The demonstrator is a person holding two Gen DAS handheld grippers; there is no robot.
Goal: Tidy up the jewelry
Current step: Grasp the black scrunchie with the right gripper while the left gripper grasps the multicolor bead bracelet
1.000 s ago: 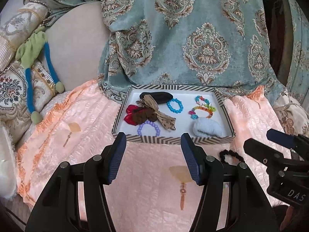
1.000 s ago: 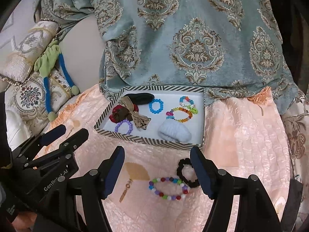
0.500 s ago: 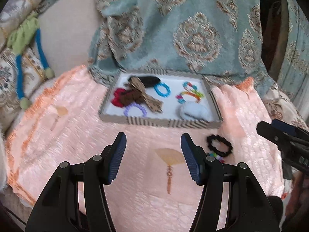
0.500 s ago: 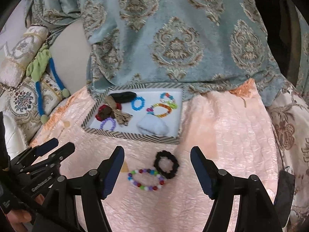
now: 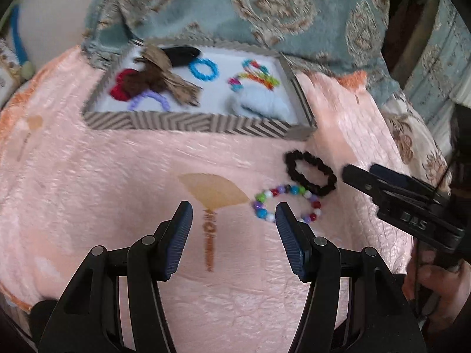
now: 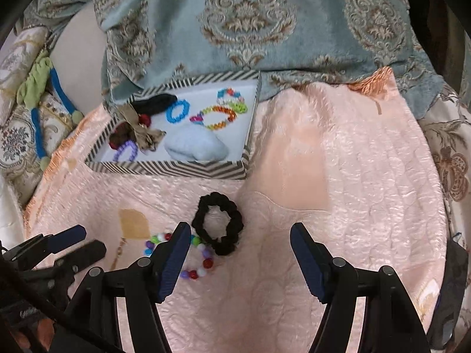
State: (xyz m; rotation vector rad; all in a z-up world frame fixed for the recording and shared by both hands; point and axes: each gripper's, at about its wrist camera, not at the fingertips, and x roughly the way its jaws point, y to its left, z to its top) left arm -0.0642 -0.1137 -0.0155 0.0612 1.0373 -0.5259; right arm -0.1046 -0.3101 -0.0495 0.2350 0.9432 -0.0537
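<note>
A striped shallow box (image 5: 194, 123) (image 6: 176, 169) lies on the peach bedspread and holds several bracelets, bows and a pale blue pouch (image 6: 195, 147). In front of it lie a black scrunchie (image 5: 309, 173) (image 6: 218, 223) and a multicoloured bead bracelet (image 5: 287, 204) (image 6: 203, 260), touching each other. My left gripper (image 5: 234, 220) is open and empty, just left of the bead bracelet. My right gripper (image 6: 240, 244) is open and empty, with the scrunchie between and just ahead of its fingers. The right gripper also shows in the left wrist view (image 5: 382, 181).
A teal patterned cloth (image 6: 250, 23) hangs behind the box. Embroidered cushions and a green and blue cord (image 6: 44, 88) lie at the left. A printed fan motif (image 5: 215, 191) marks the bedspread. Open bedspread (image 6: 353, 176) stretches to the right.
Both grippers have moved down and forward toward the bedspread. The scrunchie and bead bracelet now sit much closer to the fingertips. Both stay open.
</note>
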